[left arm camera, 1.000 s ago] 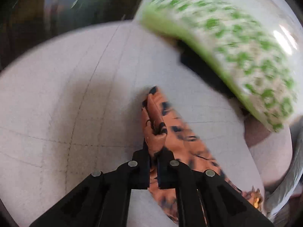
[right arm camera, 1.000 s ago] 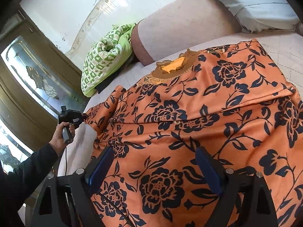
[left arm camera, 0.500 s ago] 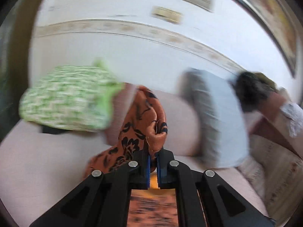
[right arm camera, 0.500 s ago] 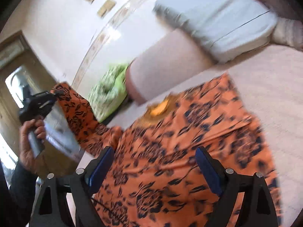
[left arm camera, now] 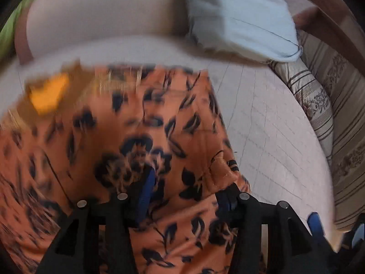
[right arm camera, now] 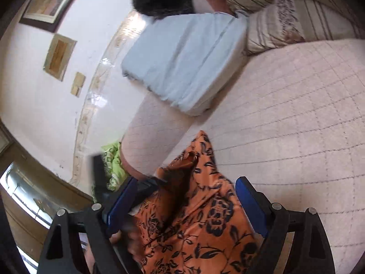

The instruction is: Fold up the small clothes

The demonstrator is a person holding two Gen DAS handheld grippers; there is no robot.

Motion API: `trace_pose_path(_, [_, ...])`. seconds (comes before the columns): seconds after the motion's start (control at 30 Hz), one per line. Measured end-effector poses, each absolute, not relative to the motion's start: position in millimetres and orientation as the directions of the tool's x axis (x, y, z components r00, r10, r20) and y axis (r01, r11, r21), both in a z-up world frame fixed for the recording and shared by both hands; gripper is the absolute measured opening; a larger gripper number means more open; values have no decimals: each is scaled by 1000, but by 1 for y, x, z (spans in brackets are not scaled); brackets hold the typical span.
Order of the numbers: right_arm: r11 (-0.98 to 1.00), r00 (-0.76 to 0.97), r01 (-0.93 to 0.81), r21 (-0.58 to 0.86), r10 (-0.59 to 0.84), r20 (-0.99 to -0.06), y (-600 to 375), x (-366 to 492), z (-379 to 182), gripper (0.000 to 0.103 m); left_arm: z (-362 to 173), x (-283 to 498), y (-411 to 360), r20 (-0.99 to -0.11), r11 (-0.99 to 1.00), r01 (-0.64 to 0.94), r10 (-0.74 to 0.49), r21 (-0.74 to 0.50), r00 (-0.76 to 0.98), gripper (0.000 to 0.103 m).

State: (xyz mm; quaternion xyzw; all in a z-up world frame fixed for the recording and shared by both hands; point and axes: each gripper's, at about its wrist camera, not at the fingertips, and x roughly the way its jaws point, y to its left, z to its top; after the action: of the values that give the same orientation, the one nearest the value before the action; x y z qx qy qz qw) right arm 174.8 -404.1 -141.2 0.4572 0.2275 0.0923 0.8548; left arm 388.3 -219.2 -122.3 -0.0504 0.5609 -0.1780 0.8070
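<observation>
While the orange floral garment (left arm camera: 141, 137) lies flat on the quilted bed (left arm camera: 262, 118), long axis running to the headboard edge, left gripper (left arm camera: 184, 196) and right gripper (right arm camera: 182, 203) both hover directly above it, jaws wide, empty

Black left tool (left arm camera: 186, 196), blue pads (left arm camera: 146, 189), silver screws, right tool (right arm camera: 186, 207) alike

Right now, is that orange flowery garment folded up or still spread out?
Partly folded. One side of the orange garment lies doubled over the rest, with a straight folded edge beside bare bedcover. The rest lies flat.
</observation>
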Motion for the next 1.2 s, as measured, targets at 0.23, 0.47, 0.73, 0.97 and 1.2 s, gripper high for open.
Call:
trace_pose_path(0.23, [568,879,36,822,373,-297,-404,174,-140,90,-42,352,-113,-763,917,197,-397,-346,510,87])
trace_pose_path(0.47, [664,829,-2,748,419,-370,-364,189,-132,90,-62,326,21,-785,982,3,-154,-190,601,90])
trace_pose_path(0.73, [889,679,-51,455,364,-637,-308,305,-100,88,-135,327,96,-843,978,-203,72,-45,533,90])
trace_pose_path(0.97, [981,525,-18,192,172,-833,-267,374,-149,33,-146,316,105,-809,984,-163,38,-72,587,91])
trace_pose_path(1.2, [984,590,-21,-179,-133,-796,-238,365,-138,11,-111,305,103,-734,976,-191,54,-105,678,91])
